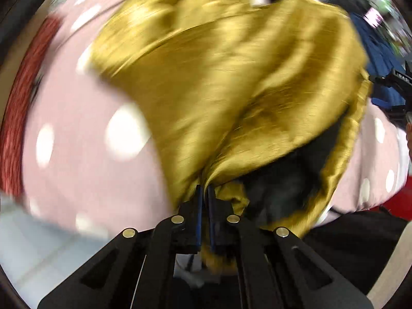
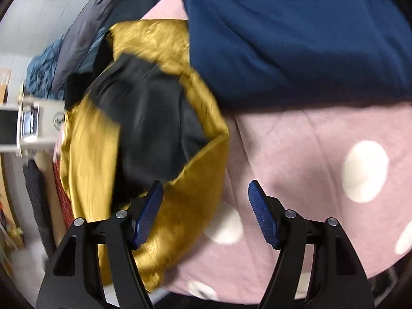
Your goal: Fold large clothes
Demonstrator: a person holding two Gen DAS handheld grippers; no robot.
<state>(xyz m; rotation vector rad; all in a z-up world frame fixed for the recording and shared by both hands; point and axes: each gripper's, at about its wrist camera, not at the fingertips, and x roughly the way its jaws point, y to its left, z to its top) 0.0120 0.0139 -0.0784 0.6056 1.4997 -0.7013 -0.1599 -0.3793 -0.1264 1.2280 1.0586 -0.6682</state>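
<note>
Left fingers — pinching gold garment

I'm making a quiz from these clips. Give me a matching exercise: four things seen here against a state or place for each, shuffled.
Things:
1. left gripper
2. right gripper
3. gold garment
4. navy garment

States or places:
A. lying on the far side of the pink spotted cover
B. open, holding nothing
C. black lining showing
D. shut on gold fabric

Pairs: 1-D, 2-B, 3-C, 4-A
</note>
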